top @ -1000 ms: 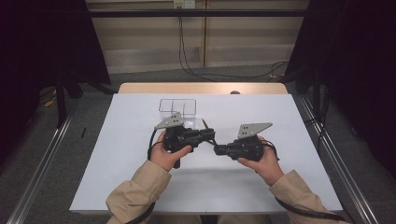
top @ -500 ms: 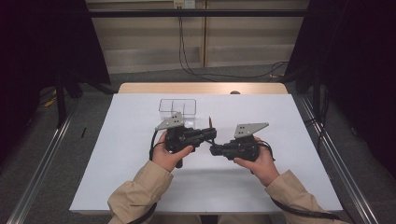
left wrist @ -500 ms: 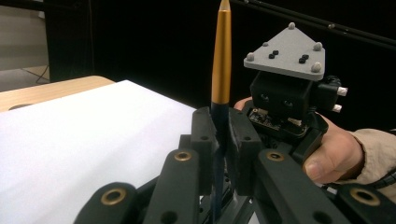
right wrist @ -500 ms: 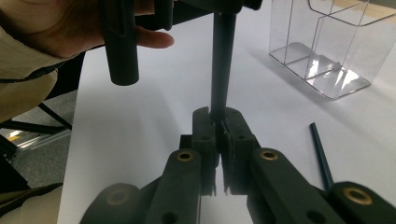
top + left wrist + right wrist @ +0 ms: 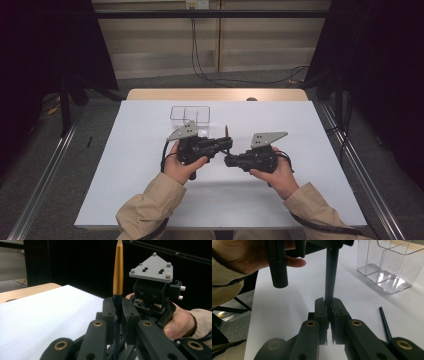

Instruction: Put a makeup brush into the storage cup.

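A pen stands upright between my two grippers, with a gold upper part [image 5: 118, 272] and a dark lower barrel [image 5: 330, 275]. My left gripper [image 5: 118, 312] is shut on the dark barrel just under the gold part. My right gripper [image 5: 329, 308] is shut on the barrel's lower end, right below the left one. In the high view both grippers meet over the middle of the white table [image 5: 300, 130]: left gripper [image 5: 227, 144], right gripper [image 5: 229, 161], with the pen tip [image 5: 226, 131] poking up above them.
A clear plastic box [image 5: 190, 114] with compartments stands on the table behind the grippers, also in the right gripper view [image 5: 384, 265]. A thin dark stick [image 5: 385, 323] lies on the white surface beside my right gripper. Metal rails [image 5: 360, 165] run along the table's sides.
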`<control>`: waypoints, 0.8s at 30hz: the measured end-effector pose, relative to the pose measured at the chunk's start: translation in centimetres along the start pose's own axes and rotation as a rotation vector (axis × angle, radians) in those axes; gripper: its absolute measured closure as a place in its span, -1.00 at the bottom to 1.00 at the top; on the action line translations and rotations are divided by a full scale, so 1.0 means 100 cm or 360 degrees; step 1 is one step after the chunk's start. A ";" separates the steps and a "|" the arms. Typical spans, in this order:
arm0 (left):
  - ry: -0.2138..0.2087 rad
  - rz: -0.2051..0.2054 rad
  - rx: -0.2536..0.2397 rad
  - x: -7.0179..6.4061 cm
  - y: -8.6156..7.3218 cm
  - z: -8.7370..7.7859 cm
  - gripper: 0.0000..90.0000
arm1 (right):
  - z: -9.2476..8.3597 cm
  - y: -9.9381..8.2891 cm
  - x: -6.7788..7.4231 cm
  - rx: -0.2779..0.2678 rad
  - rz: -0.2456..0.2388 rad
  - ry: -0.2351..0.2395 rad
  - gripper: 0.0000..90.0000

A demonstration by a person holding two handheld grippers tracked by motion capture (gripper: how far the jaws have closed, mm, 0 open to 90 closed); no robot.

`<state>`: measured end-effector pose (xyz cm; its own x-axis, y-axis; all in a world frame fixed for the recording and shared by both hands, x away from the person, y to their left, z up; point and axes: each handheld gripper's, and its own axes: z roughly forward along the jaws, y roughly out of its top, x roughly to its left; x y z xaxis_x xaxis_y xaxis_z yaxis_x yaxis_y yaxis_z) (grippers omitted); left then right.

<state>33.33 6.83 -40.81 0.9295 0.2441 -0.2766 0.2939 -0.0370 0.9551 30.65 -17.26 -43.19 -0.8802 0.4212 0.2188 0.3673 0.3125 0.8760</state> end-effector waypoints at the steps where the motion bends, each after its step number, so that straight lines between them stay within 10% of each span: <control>1: 0.0001 0.0000 0.0000 0.000 0.000 0.000 0.84 | 0.000 0.000 0.000 -0.0003 0.0004 -0.0002 0.87; 10: 0.0009 0.0031 0.0009 0.000 0.002 -0.003 0.84 | -0.002 0.001 0.000 -0.0032 0.0015 -0.0003 0.68; 24: 0.0029 0.0044 0.0007 0.001 0.004 -0.007 0.84 | -0.018 -0.002 -0.007 -0.0123 0.0054 -0.0042 -0.12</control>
<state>33.39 7.50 -40.39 0.9330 0.2607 -0.2481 0.2693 -0.0484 0.9618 30.60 -19.18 -42.74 -0.8590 0.4530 0.2384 0.3717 0.2316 0.8990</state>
